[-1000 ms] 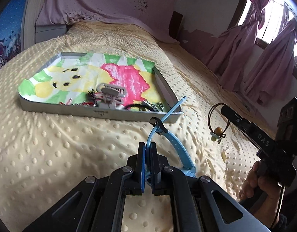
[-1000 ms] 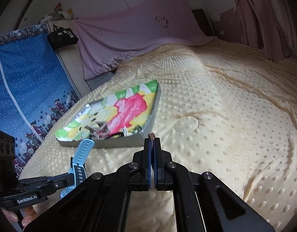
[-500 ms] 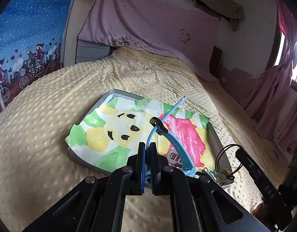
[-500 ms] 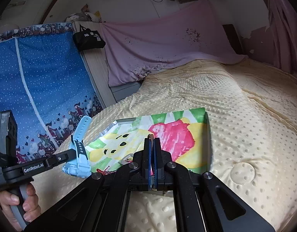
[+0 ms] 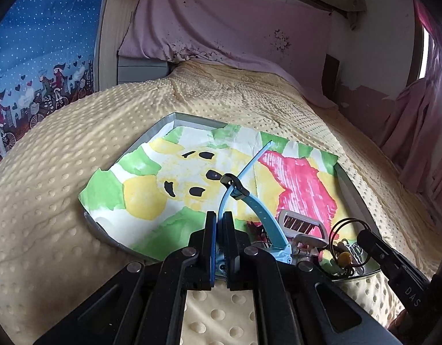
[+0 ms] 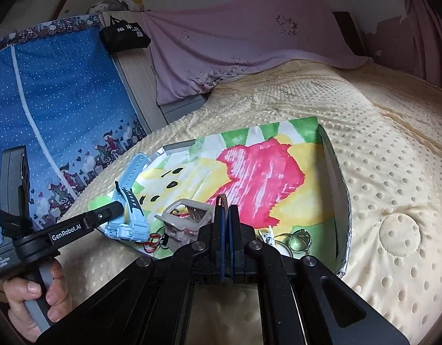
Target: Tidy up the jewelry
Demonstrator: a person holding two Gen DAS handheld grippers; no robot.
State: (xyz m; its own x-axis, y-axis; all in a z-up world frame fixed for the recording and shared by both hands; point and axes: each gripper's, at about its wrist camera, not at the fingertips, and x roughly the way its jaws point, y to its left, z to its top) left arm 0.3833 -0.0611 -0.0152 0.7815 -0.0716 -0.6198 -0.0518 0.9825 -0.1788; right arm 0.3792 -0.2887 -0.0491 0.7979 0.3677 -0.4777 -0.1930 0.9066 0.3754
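Both sets of fingers are clamped, left gripper (image 5: 218,218) on the blue watch (image 5: 267,224), right gripper (image 6: 226,212) on a brown cord bracelet (image 5: 343,238), both hovering over the tray's (image 5: 163,123) near edge, so I'd lower them onto bare paper before letting go.

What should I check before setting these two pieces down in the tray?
1. Left tongs shut on the blue watch strap: ok.
2. Right tongs shut on the brown cord bracelet: ok; its loop and bead hang free in the left wrist view.
3. Both pieces over the tray: ok for the bracelet; cannot tell for the watch, near the tray's near-left edge.
4. Free landing spot: ok, the painted liner paper is bare at left and far side.
5. Clear of pieces already in the tray: not ok; hair clip, red cord and rings crowd the near edge under both tongs.
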